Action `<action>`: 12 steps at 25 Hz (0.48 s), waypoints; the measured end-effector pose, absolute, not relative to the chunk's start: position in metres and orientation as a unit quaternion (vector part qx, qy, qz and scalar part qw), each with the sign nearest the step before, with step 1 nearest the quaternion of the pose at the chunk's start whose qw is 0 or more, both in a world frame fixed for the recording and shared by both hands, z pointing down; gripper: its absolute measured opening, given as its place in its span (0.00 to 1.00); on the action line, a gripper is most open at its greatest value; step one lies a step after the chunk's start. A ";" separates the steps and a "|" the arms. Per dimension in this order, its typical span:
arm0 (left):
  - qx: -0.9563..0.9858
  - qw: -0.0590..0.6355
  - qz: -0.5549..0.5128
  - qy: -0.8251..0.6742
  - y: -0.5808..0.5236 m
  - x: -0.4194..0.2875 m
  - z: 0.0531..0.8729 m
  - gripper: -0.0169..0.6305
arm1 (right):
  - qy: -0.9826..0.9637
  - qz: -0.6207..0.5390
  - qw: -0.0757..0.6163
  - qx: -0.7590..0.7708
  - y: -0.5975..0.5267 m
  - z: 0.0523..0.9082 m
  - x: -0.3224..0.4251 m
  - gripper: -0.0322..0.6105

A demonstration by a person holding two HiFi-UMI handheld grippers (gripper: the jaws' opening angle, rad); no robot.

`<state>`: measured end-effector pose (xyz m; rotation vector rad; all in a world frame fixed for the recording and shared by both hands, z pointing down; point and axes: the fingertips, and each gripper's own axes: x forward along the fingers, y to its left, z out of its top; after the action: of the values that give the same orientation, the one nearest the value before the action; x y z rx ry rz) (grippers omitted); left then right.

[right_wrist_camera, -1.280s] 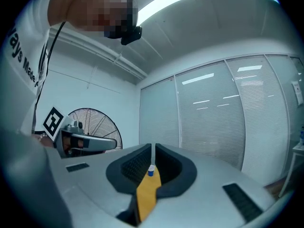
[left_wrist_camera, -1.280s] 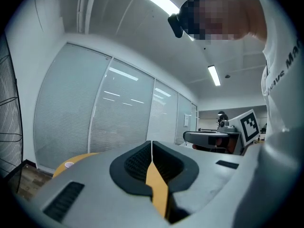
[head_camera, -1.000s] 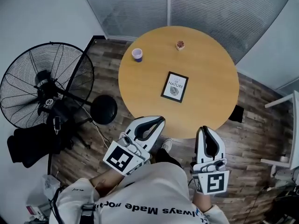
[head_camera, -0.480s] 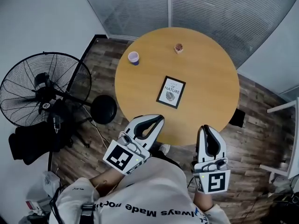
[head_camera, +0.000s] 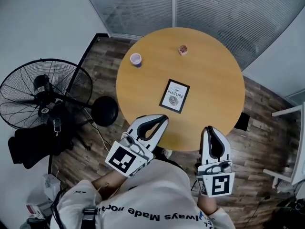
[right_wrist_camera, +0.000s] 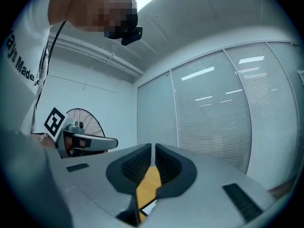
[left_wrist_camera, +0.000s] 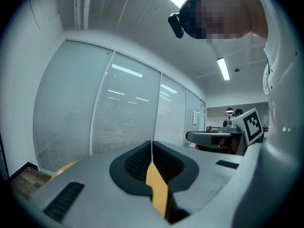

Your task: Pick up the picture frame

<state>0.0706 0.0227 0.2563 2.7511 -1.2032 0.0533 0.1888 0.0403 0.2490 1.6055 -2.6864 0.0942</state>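
A black picture frame [head_camera: 174,96] with a white print lies flat near the middle of the round wooden table [head_camera: 214,80]. My left gripper [head_camera: 164,118] hovers at the table's near edge, just short of the frame, its jaws shut and empty. My right gripper [head_camera: 208,130] hangs by the near edge further right, also shut with nothing held. In the right gripper view a corner of the picture frame [right_wrist_camera: 145,206] shows below the closed jaws [right_wrist_camera: 153,148]. The left gripper view shows only tabletop [left_wrist_camera: 156,186] between its jaws [left_wrist_camera: 152,145].
A small purple cup [head_camera: 136,59] stands at the table's far left and a small brownish object [head_camera: 183,49] near its far edge. A large floor fan [head_camera: 43,94] with a black round base [head_camera: 105,111] stands left of the table. Glass walls with blinds lie behind.
The view has shifted slightly, so the table and frame sit a little further left. Both grippers stay shut and have barely moved.
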 end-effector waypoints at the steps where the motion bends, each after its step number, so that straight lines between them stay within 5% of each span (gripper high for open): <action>1: 0.914 0.069 0.016 -0.399 0.019 0.067 0.256 0.08 | -0.858 0.029 0.006 0.513 0.037 0.248 0.185 0.12; 12: 0.923 0.067 0.002 -0.380 -0.033 0.024 0.256 0.08 | -0.858 0.015 0.017 0.514 -0.013 0.241 0.132 0.12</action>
<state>0.0244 -0.0325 0.2560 2.7814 -1.1445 0.0050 0.1320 -0.0134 0.2414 1.5962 -2.6653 0.0460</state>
